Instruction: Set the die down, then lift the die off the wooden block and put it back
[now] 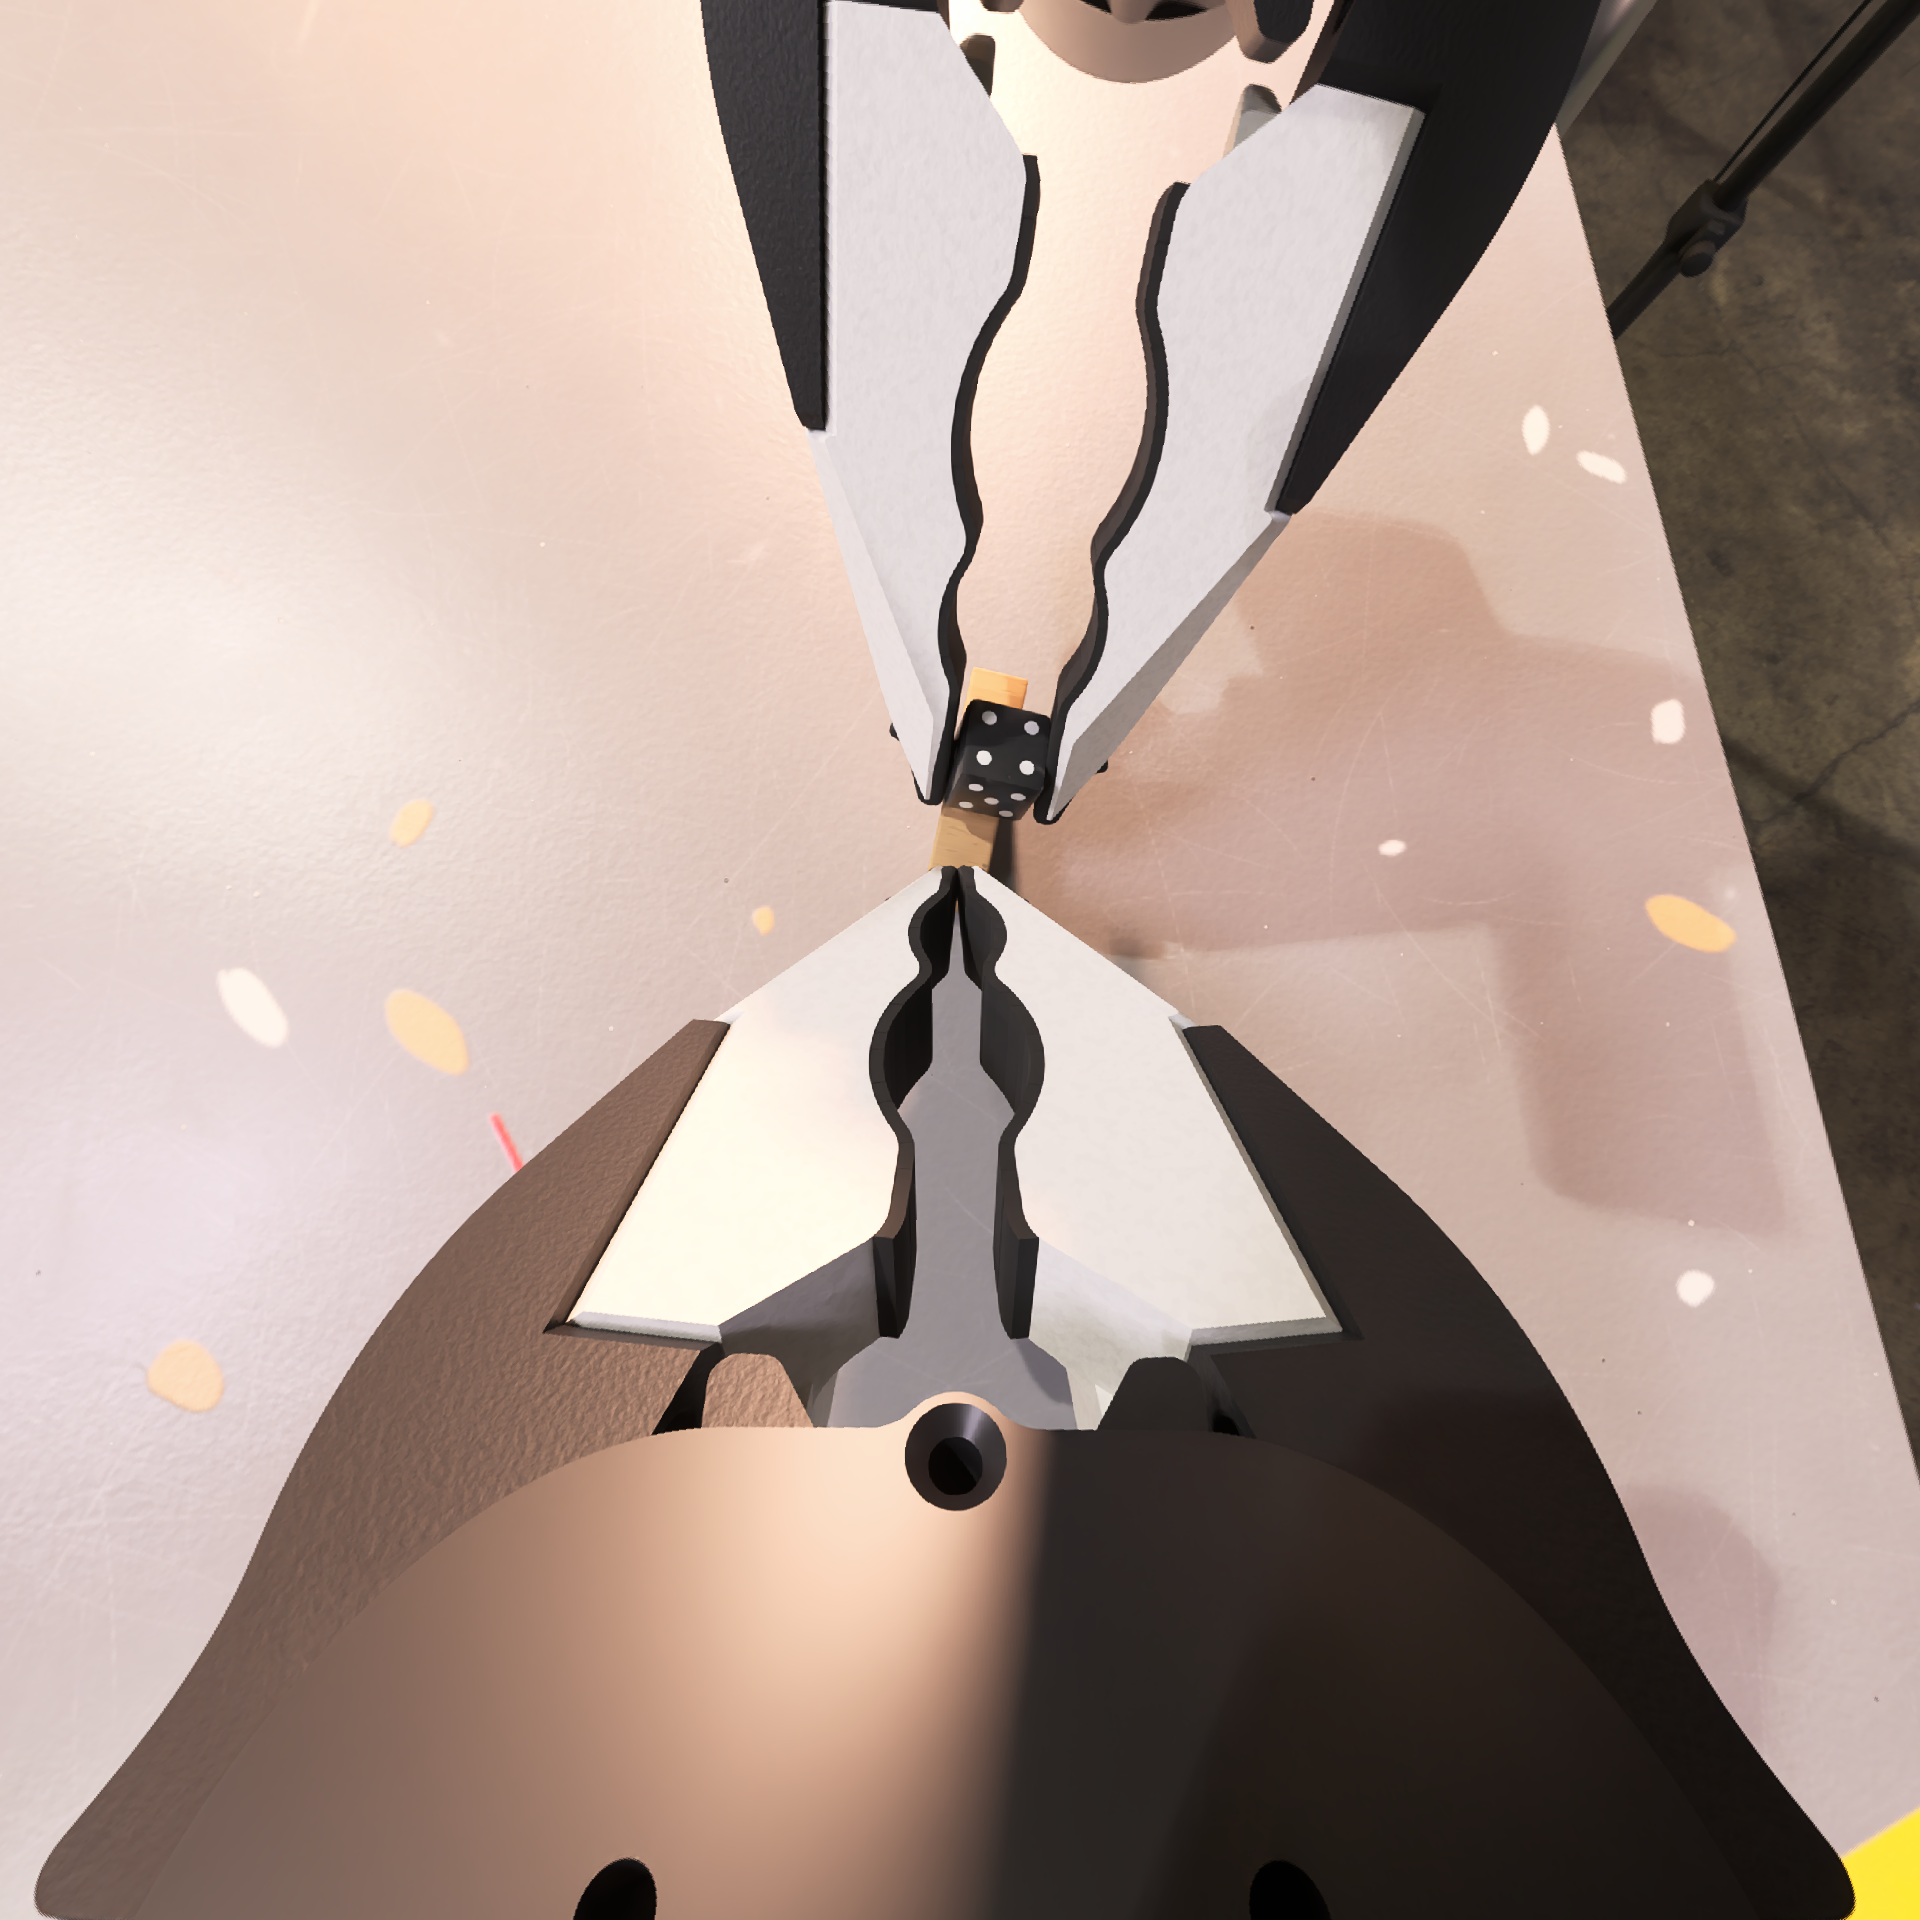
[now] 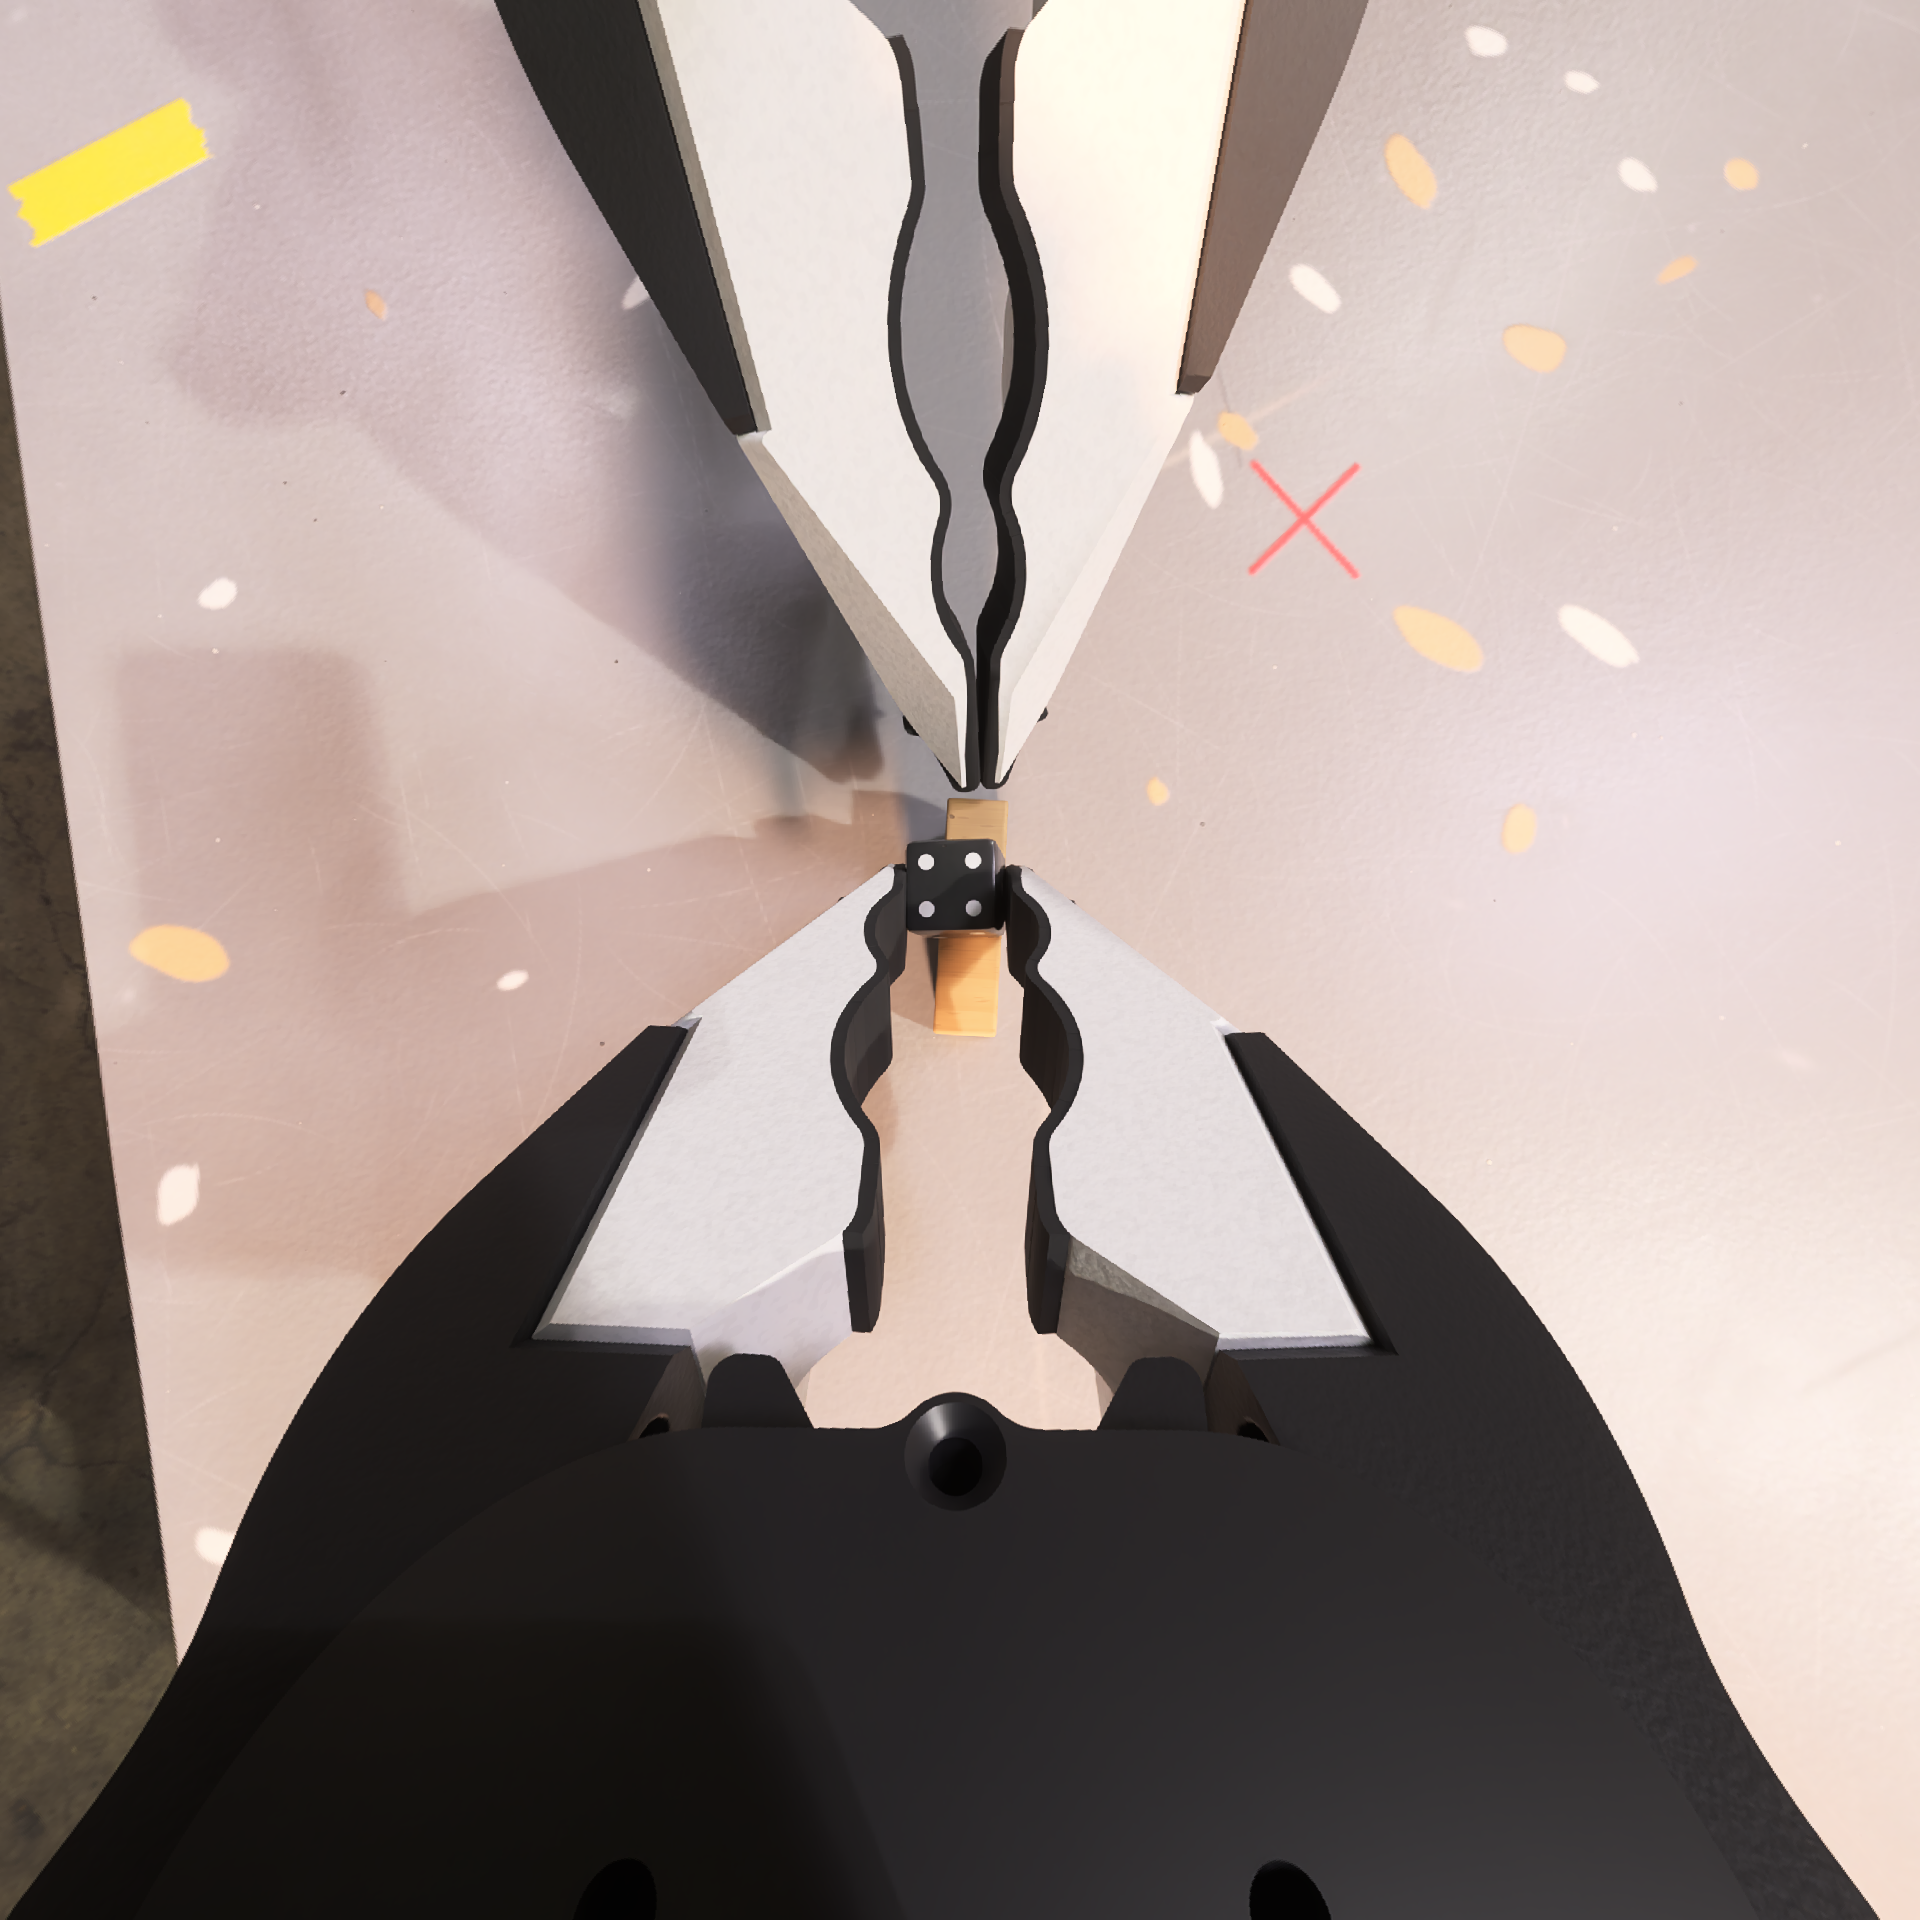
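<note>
Where the left wrist view looks down its own fingers, the left tool (image 1: pixel 956 881) has its tips pressed almost together with nothing between them, poised just short of the near end of the wooden block (image 1: pixel 964 844). Beyond it, the right tool (image 1: pixel 987 805) comes in from the opposite side with its tips set against both flanks of the black die (image 1: pixel 1000 767), which sits over the block; only slivers of wood show at either end. The pale desk (image 1: pixel 416 520) around them is speckled with light flecks.

Seen from the right wrist view, the right tool (image 2: pixel 954 902) is narrow, its tips bracketing the die (image 2: pixel 952 885) on both sides and apparently gripping it. The wooden block (image 2: pixel 968 987) runs beneath, toward the camera. The left tool (image 2: pixel 977 781), closed and empty, hangs just past the block's far end. A red cross (image 2: pixel 1304 520) and a strip of yellow tape (image 2: pixel 109 171) mark the desk (image 2: pixel 1558 1039) well off to the sides.

Whether the die rests on the block or is held just above it cannot be told. The grip is only at the tips, so the die could twist or slip on release. The block is slim, so an off-centre release could let the die topple off.
</note>
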Controlling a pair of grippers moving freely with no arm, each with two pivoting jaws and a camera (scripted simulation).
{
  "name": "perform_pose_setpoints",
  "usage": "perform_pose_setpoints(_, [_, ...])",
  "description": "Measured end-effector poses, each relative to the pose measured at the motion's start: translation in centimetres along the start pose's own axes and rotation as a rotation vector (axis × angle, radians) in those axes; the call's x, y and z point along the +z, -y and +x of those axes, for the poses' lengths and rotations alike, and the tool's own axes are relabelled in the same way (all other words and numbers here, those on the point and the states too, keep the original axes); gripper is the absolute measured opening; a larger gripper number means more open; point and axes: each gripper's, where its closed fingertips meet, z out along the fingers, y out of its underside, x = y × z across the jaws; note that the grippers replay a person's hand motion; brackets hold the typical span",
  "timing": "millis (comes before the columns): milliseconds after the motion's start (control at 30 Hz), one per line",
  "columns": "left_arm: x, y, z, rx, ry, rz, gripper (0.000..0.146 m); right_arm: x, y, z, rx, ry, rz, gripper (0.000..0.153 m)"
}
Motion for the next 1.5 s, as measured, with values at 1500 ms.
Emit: perform_pose_setpoints(1500, [-0.2,0.4,-0.1,0.028,0.013,0.046,0.000,0.1,-0.1,-0.1,0.021,-0.008,0.025,0.018])
